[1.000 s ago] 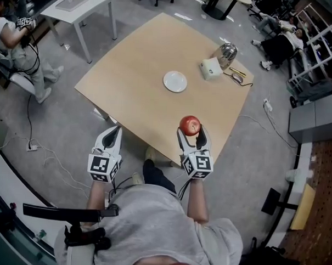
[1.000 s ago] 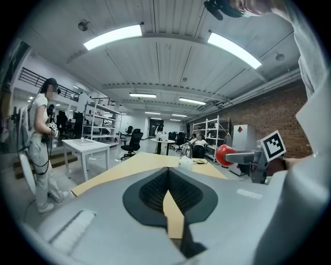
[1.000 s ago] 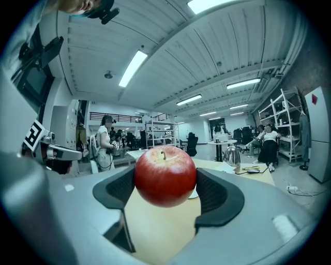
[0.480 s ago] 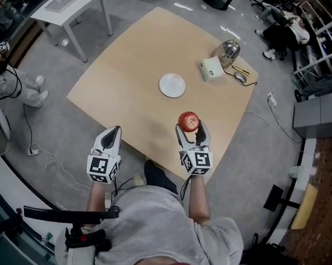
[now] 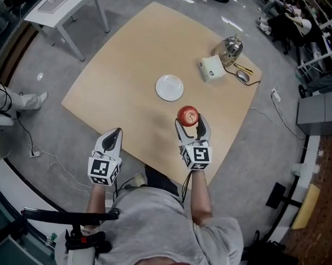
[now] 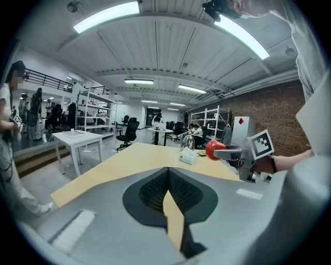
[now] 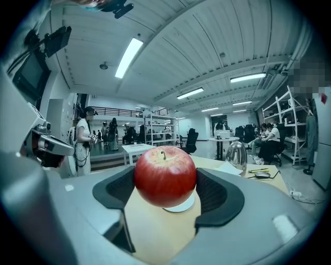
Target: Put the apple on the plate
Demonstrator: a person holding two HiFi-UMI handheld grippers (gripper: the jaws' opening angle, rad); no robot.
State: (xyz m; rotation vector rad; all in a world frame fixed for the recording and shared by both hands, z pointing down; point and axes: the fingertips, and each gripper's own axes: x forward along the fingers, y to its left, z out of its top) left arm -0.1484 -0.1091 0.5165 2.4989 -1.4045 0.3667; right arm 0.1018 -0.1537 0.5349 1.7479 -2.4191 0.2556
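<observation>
A red apple (image 5: 187, 115) (image 7: 165, 176) is clamped between the jaws of my right gripper (image 5: 188, 122) (image 7: 166, 192), held above the near part of the wooden table (image 5: 124, 89). A small white plate (image 5: 169, 87) lies on the table farther out, and it peeks out behind the apple (image 7: 182, 205) in the right gripper view. My left gripper (image 5: 112, 139) (image 6: 166, 182) hovers off the table's near edge, jaws pressed together with nothing between them. From the left gripper view the apple (image 6: 214, 149) shows at the right.
At the table's far right corner stand a metal kettle (image 5: 231, 48), a white box (image 5: 211, 68), a mouse (image 5: 242, 76) and a yellow pen (image 5: 243, 67). A white side table (image 5: 64, 4) stands far left. Cables run over the grey floor.
My right gripper has carried the apple a little farther over the table toward the plate. The left gripper has barely moved.
</observation>
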